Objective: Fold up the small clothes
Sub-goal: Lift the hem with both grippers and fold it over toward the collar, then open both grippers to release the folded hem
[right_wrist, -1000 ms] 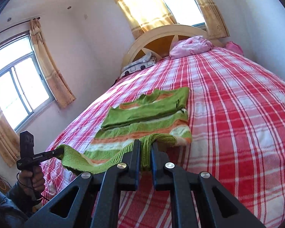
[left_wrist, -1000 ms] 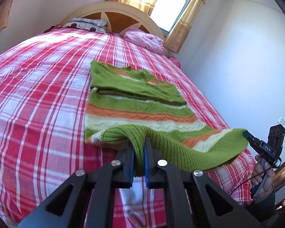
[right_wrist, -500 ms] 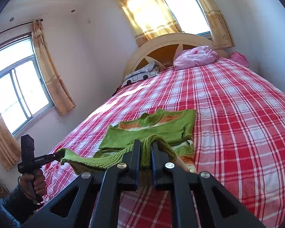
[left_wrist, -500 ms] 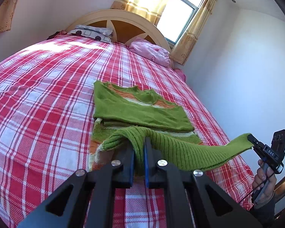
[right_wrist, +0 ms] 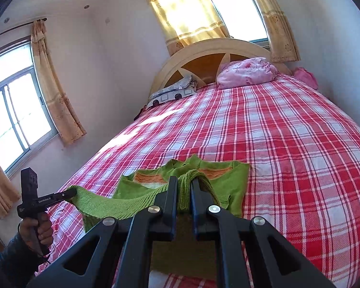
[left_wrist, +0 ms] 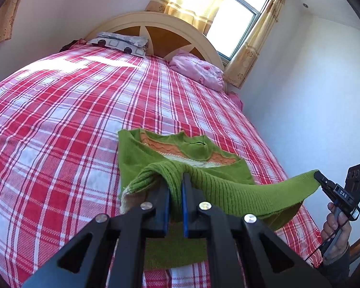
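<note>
Both the left gripper (left_wrist: 175, 187) and right gripper (right_wrist: 183, 192) have jaws clamped on the green sweater's (left_wrist: 218, 189) ribbed hem, stretched taut above the bed (left_wrist: 60, 124), toward its collar at 12 o'clock, so the fold lands even.

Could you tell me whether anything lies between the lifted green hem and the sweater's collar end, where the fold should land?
Nothing visible does: beyond the hem lies only the sweater itself, flat on the bed.
</note>
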`<state>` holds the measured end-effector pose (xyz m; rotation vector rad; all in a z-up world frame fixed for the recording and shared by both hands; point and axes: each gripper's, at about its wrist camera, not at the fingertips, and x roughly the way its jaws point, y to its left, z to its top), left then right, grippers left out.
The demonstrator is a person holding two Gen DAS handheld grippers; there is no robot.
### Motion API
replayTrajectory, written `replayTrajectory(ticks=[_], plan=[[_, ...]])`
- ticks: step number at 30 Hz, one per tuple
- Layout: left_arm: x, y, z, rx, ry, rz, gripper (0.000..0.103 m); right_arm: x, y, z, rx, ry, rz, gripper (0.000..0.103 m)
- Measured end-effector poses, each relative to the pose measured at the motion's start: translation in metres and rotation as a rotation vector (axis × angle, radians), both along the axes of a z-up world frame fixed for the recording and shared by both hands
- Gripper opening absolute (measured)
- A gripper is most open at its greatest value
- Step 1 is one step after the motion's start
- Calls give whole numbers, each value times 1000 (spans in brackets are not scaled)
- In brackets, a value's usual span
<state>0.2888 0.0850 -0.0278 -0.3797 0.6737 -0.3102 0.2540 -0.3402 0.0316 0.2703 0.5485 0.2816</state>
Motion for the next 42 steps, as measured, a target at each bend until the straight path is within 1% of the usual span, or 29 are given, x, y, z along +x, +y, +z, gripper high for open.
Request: replayTrajectory(ticks=[7,9,13,17,19,21,22,23,24,25,26,27,29,30,32,34,38,40,42], plan=[[52,-4,-9,18,30,3,9,60,-5,-14,-24,59,-22,9],[68,-6,-13,27,38,0,9,81,-11,-22,-10,91,-31,9],[100,-13,-28,59,76,1,9,121,-20,-49,23,184,-46,9],[124,-15,-49,83,120,17,9,159,-20,-79,1,249,-68,9],[135,-16,-59,96,142,36,10,178,-18,-92,-17,280,-61,9],[144,-16,-67,118,166,61,17,199,-15,-107,-63,312,-73,12],[147,-14,-69,122,169,81,17,205,-15,-111,-86,321,-84,18],[150,-11,-71,119,170,92,25,211,-15,-116,-105,331,-96,23],[150,-8,-71,112,171,104,37,213,-16,-119,-112,331,-106,42],[149,-3,-72,101,176,121,44,213,-17,-120,-112,326,-106,61],[147,0,-72,89,179,133,56,211,-17,-120,-105,317,-100,64],[144,4,-73,85,179,140,59,207,-17,-120,-103,308,-93,64],[138,7,-75,118,196,153,58,197,-15,-118,-140,296,-100,64],[134,9,-77,120,201,152,58,190,-14,-116,-155,288,-104,64],[119,16,-79,104,207,152,58,172,-15,-113,-152,271,-85,64],[106,18,-81,107,201,133,58,157,-16,-110,-158,263,-83,64],[92,14,-87,187,206,137,58,133,-16,-111,-162,260,-71,64],[93,12,-89,215,206,151,58,133,-8,-111,-202,270,-51,63],[97,12,-87,230,194,166,58,139,6,-109,-276,269,-26,58]])
